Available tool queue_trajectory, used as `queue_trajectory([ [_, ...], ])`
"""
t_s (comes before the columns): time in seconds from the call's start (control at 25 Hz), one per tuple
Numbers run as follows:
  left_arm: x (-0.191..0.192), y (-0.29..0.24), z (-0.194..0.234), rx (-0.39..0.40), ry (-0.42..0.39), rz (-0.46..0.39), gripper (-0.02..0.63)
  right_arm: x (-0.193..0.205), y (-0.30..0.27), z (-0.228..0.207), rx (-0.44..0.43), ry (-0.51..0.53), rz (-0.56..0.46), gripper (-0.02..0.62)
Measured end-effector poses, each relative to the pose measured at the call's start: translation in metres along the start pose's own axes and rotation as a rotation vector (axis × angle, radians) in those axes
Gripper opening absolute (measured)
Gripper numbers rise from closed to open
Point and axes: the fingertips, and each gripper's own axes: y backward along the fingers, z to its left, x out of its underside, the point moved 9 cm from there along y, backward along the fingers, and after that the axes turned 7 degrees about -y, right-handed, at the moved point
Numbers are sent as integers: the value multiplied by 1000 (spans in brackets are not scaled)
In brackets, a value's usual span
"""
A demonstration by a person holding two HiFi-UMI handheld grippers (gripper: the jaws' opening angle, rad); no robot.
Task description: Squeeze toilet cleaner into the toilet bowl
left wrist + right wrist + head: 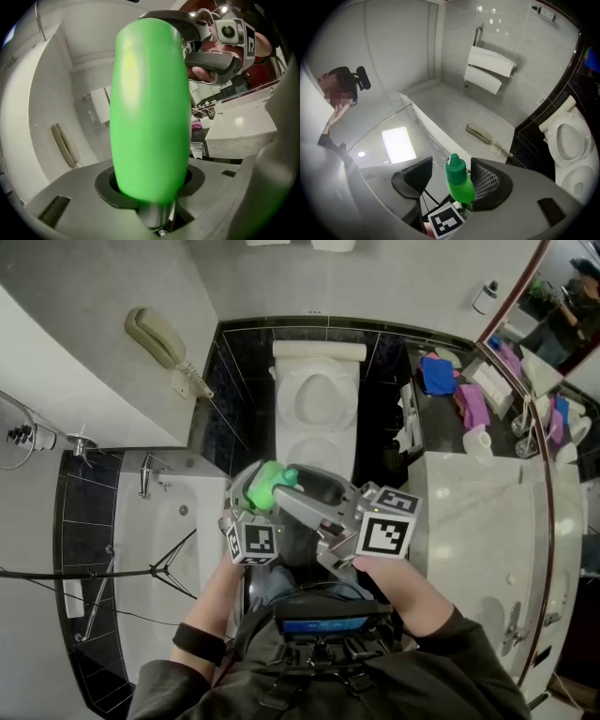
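Step in hand, as judged: uncapping, before any squeezing. The left gripper point(251, 495) is clamping the green bottle point(150, 108) by its body, near the person. The right gripper point(452, 180) is standing with jaws apart, one either side of the cap point(455, 168). The next move is calling for a firm close and twist. The bottle is hiding its contents. The toilet bowl point(291, 404), farther off, is showing no green cleaner.

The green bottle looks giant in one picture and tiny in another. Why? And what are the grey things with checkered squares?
A person stands in a bathroom wearing a head camera, looking down at the toilet. Each hand holds a grabbing tool with two fingers and its own camera. The left gripper clamps the green bottle, so its camera sees it huge. On the right gripper, the fingers stand apart with the bottle's cap between them. The squares belong to the tools.
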Motion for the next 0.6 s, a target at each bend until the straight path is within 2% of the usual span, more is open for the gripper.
queue_trajectory([
  [0.16,0,-1,-2,-5,-26,5,195,1,-2,-1,32,3,22,228],
  [0.24,2,-1,-4,-7,-25,8,195,1,-2,-3,58,19,25,143],
  [0.4,-5,-1,-2,-3,-3,11,195,1,-1,-5,64,38,22,144],
  [0.52,-5,0,-3,71,17,-4,195,0,-1,-4,32,71,21,144],
  [0.6,-6,2,-5,162,49,-23,195,-2,-1,-3,-2,114,23,146],
])
